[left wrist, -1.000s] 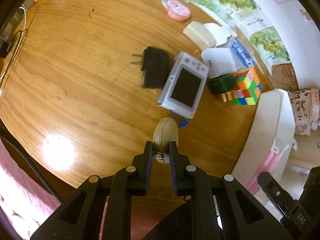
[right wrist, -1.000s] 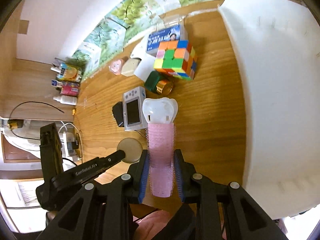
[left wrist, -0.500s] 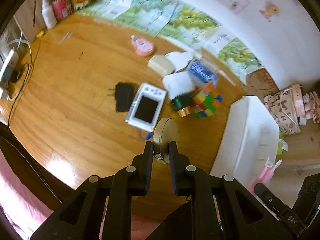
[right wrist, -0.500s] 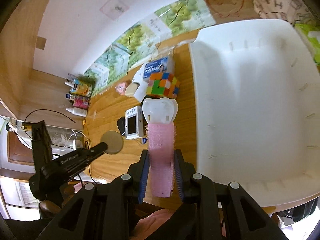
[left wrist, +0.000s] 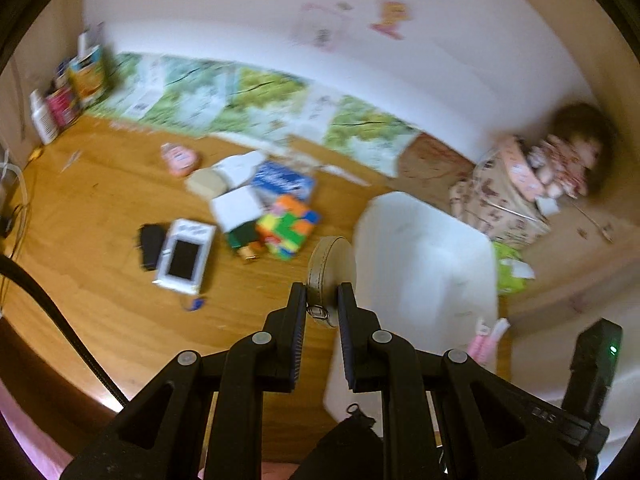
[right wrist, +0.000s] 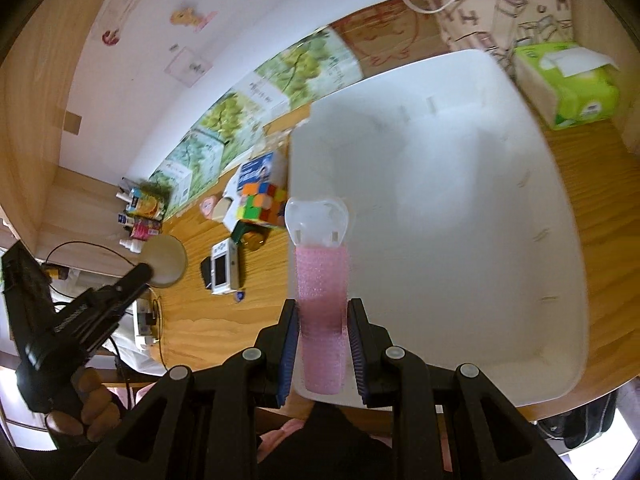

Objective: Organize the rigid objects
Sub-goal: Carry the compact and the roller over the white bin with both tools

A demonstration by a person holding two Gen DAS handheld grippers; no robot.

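My left gripper [left wrist: 322, 300] is shut on a round beige tape measure [left wrist: 331, 270], held in the air over the left edge of the white bin [left wrist: 424, 264]. The same disc [right wrist: 164, 256] shows at the left of the right wrist view, in the left gripper [right wrist: 144, 270] held by a hand. My right gripper [right wrist: 323, 312] is shut on a pink hair roller [right wrist: 322, 296] with a clear plastic clip [right wrist: 316, 218], above the near left corner of the white bin [right wrist: 460, 200]. On the table lie a colour cube [left wrist: 288, 226], a silver camera [left wrist: 184, 256] and a black charger [left wrist: 150, 246].
A blue box [left wrist: 284, 184], white card, beige case and pink round item [left wrist: 180, 158] lie behind the cube. Bottles and packets [left wrist: 60, 100] stand at the far left corner. A green tissue pack [right wrist: 568, 88] and a patterned bag [left wrist: 504, 196] sit beyond the bin. Cables trail at the left.
Both grippers rose and moved towards the white bin with their objects still held. The left view has swung up and right, so the bin and wall now fill more of it.
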